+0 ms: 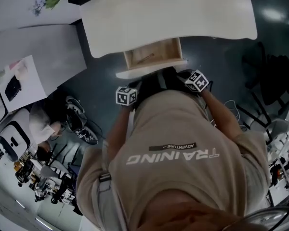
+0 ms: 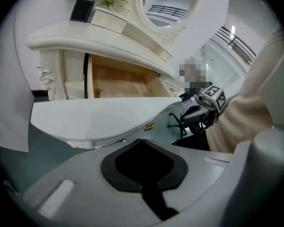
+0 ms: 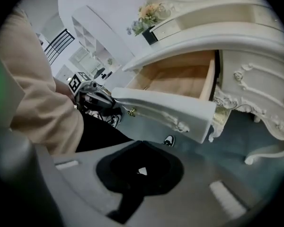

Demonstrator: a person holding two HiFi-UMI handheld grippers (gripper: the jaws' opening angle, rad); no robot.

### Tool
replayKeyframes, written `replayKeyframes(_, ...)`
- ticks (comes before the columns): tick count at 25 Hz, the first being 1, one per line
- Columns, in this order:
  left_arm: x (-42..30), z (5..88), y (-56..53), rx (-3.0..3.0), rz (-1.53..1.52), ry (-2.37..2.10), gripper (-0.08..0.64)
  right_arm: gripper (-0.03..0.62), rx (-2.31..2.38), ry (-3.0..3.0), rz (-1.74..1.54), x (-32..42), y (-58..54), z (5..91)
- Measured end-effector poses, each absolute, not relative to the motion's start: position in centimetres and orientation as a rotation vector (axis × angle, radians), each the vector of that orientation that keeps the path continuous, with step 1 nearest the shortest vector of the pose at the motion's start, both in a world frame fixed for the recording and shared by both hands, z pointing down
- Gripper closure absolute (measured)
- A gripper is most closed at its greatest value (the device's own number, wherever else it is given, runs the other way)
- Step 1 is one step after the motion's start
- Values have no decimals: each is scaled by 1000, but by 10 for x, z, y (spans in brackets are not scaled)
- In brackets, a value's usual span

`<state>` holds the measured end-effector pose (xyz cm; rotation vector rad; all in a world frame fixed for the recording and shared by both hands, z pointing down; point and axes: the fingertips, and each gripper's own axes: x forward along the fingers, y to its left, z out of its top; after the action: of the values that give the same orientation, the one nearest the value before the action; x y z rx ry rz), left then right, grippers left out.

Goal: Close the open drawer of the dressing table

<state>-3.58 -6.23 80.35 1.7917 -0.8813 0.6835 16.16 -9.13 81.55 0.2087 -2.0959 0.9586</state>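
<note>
From the head view, the drawer (image 1: pixel 153 57) stands open under the desk (image 1: pixel 183 13). In the left gripper view, the left hand-held gripper (image 2: pixel 144 167) is closed and empty, low beneath the front, so it might slip under. In the right gripper view, the right hand-held gripper (image 3: pixel 139 171) is also closed and empty, and a lopsided push could jam the drawer.

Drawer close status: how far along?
Done: nothing yet; the cream drawer with a bare wood inside stands pulled out of the white dressing table. In hand: left gripper and right gripper, jaws together and empty, are held close in front of it. Left: push it fully in.
</note>
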Motion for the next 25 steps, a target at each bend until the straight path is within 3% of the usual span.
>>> replayKeyframes(10, -53, 812, -74, 1772, 657, -780, 560, 589, 240, -1994, 1259, 131, -97, 819)
replayKeyframes(25, -75, 811, -127, 1772, 637, -747, 560, 588, 654, -2006, 1285, 124, -196, 822)
